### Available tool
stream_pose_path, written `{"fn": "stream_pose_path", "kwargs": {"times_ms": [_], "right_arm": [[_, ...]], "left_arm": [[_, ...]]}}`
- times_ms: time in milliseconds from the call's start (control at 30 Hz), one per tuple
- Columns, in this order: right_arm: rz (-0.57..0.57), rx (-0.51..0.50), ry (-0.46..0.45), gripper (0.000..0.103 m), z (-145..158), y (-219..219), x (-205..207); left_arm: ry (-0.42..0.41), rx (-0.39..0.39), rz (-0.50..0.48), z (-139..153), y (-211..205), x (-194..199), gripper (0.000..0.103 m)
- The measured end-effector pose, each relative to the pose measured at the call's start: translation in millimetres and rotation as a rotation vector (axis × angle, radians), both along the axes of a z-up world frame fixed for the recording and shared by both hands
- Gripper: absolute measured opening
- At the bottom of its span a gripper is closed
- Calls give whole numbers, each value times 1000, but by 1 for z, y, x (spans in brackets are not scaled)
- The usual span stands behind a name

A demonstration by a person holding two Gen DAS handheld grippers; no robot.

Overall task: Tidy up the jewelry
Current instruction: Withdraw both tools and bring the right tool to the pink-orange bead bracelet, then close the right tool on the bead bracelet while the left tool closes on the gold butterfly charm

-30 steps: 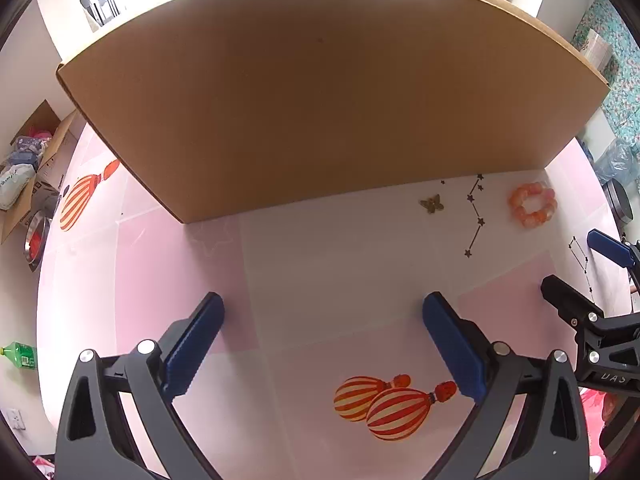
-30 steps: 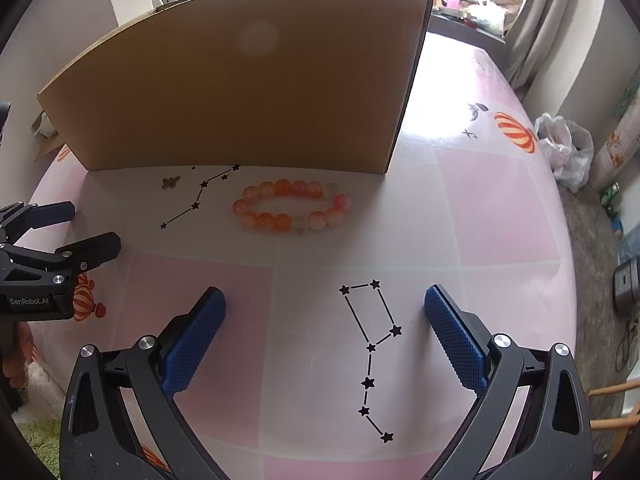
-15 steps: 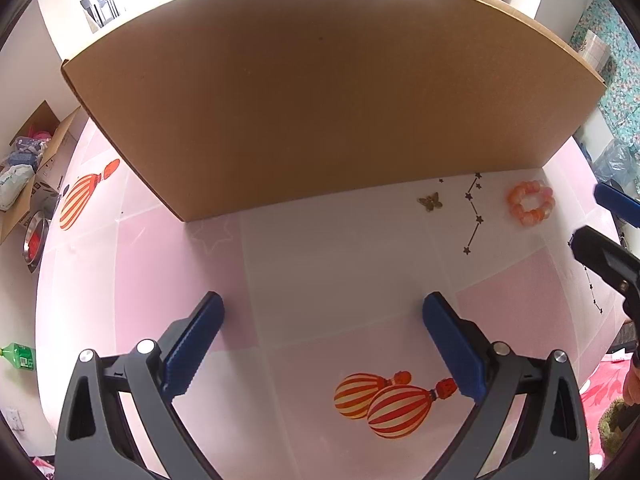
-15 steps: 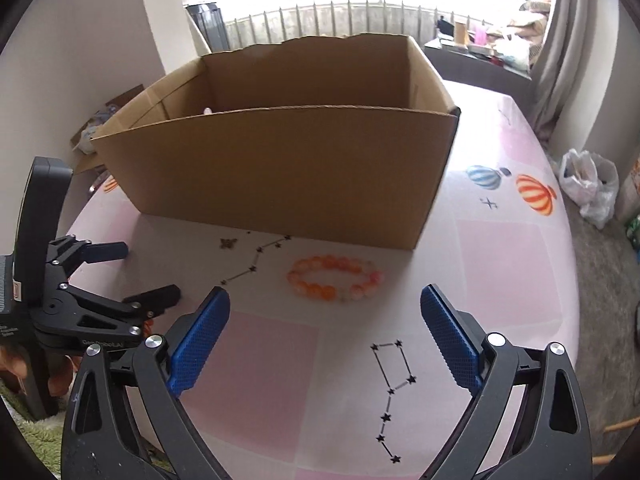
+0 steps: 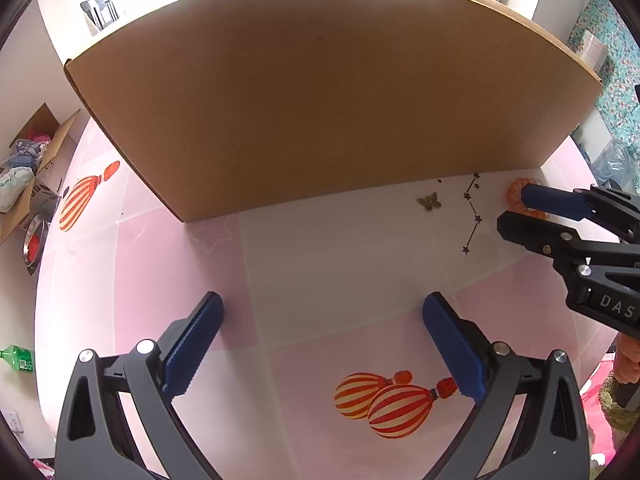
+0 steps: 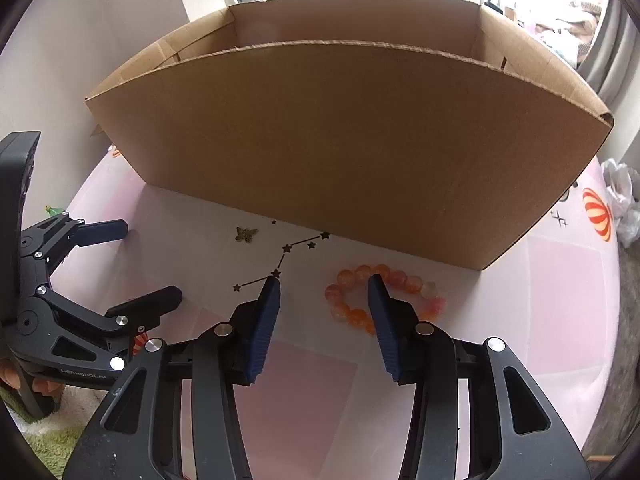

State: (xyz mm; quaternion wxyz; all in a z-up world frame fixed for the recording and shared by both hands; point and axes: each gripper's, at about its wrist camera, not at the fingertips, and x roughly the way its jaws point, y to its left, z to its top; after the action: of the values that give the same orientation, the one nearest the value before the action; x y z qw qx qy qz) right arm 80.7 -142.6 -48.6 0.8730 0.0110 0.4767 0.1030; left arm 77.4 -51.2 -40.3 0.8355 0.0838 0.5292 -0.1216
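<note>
An orange bead bracelet (image 6: 340,312) lies on the table in front of the cardboard box (image 6: 340,140). My right gripper (image 6: 324,280) is over it with its jaws closing. The right finger (image 6: 380,312) stands over the middle of the ring, so the ring's left beads lie between the jaws. The left pad is still apart from them. A small brass butterfly charm (image 6: 246,234) lies further left. In the left wrist view my left gripper (image 5: 322,304) hangs open over bare tablecloth. There the right gripper (image 5: 514,210) covers most of the bracelet (image 5: 514,190), with the charm (image 5: 429,202) to its left.
The tall box wall (image 5: 320,100) closes off the far side. The tablecloth (image 5: 320,248) is pink and white with printed balloons and star lines. On the floor at left are an open carton (image 5: 48,160), a metal bowl (image 5: 34,240) and a green bottle (image 5: 18,358).
My right gripper has moved in over the bracelet, and its jaws have narrowed from wide open to about half. The left gripper has not moved.
</note>
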Motion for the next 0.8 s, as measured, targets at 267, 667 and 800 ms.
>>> {"fn": "stream_pose_path", "kwargs": {"times_ms": [267,667,800], "right_arm": [[-28,38,13,43,1,-5,-14],[-122,106,17,31,0,-21,-46],[-153,167,5,22,-2,-36,-51]], "left_arm": [[-3,2,-8,1,-1,-2,98],[-78,-36,-72,15,-6,-8,96],[-161,-65,-171,29,-28,-14,79]]}}
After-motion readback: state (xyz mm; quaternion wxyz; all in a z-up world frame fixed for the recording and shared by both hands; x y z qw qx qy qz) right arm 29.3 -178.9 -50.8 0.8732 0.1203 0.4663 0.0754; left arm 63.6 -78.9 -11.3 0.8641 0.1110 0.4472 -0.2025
